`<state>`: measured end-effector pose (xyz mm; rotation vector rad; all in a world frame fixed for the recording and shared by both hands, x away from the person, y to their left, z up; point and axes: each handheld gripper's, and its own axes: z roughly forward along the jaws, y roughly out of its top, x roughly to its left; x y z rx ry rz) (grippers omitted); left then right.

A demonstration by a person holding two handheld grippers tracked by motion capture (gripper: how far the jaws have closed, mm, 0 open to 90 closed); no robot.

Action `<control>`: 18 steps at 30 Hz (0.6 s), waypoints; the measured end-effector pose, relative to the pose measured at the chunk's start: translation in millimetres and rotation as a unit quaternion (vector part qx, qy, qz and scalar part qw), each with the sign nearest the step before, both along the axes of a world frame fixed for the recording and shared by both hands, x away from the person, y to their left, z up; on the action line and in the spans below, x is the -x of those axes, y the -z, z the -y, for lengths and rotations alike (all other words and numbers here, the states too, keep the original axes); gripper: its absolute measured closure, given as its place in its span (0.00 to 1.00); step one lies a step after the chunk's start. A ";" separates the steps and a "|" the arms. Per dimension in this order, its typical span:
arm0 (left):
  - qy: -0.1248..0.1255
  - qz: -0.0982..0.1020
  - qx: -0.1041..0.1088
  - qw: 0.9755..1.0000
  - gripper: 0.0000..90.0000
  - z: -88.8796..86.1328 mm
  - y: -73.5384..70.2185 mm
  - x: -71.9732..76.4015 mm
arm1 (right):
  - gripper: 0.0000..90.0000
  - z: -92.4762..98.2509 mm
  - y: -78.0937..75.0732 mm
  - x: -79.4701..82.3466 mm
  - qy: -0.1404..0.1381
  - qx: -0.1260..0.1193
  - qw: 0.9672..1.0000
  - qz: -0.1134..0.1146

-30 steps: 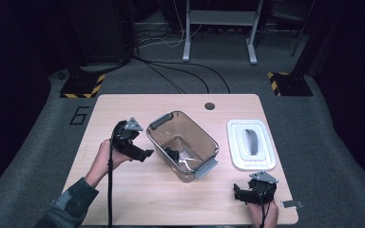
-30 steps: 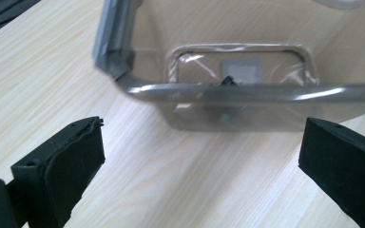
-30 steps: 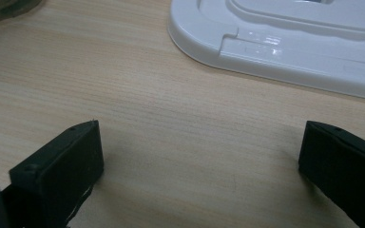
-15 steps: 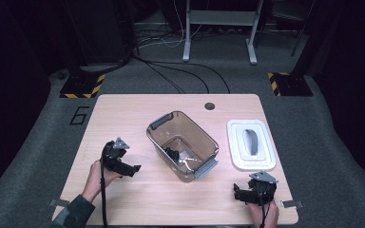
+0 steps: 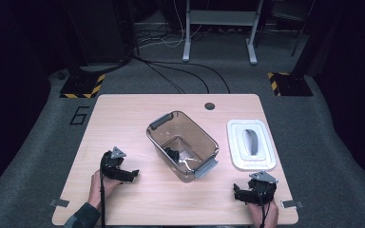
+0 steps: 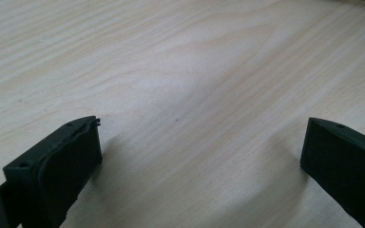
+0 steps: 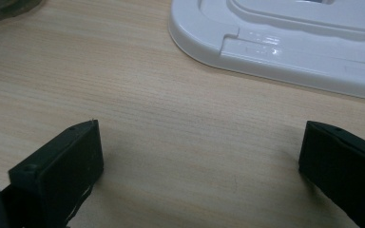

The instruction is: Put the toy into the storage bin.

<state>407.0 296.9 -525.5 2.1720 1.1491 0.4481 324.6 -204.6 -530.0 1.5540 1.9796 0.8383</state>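
Note:
A clear brownish bin [image 5: 183, 144] with grey latches stands mid-table, holding a few small items: a dark piece [image 5: 171, 154] and clear wrapped bits. Its white lid [image 5: 250, 144] with a grey handle lies flat to the right. My left gripper [image 5: 132, 174] rests low on the wood left of the bin, open, nothing between its jaws [image 6: 202, 156]. My right gripper [image 5: 236, 194] sits near the table's front right edge, just in front of the lid [image 7: 285, 42], also open and empty [image 7: 202, 161].
The wooden table [image 5: 123, 118] has a dark round hole [image 5: 210, 106] at its back edge. Grey carpet surrounds it, with cables, a metal stand and yellow-black striped bases behind. A "6" is marked on the floor at left.
My left gripper has drawn back from beside the bin toward the front left of the table and come down onto the wood. The right gripper stays put.

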 end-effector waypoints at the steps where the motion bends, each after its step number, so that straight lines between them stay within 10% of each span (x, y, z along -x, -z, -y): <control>1: -0.002 0.008 0.006 1.000 0.00 -0.7 1.5 1.1 | 0.00 0.1 0.0 0.0 -0.001 0.000 1.000 0.000; 18: 0.003 0.023 0.015 1.000 0.00 -3.6 4.4 3.0 | 0.00 0.0 0.0 -0.1 -0.002 0.000 1.000 0.001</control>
